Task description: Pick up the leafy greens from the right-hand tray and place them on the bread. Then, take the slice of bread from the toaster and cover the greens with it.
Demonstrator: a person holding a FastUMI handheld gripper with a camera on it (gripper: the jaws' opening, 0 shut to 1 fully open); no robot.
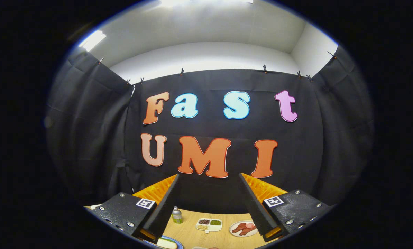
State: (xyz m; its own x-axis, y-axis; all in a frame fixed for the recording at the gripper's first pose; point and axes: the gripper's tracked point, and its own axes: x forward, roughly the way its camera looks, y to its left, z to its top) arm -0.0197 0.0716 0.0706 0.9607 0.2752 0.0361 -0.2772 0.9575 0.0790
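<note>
My gripper (209, 175) is open, its two fingers spread wide with nothing between them. It is held high and points at the black cloth wall, well above the wooden table (189, 232). Low beside the left finger, a blue-rimmed plate (173, 242) peeks out with a pale piece on it, possibly bread; most of it is hidden.
Far down on the table between the fingers stand a small green-labelled bottle (176, 215), a white divided tray (209, 224) with beans or grains, and a round plate (243, 228) with pieces of meat. The black cloth wall closes off the back of the table.
</note>
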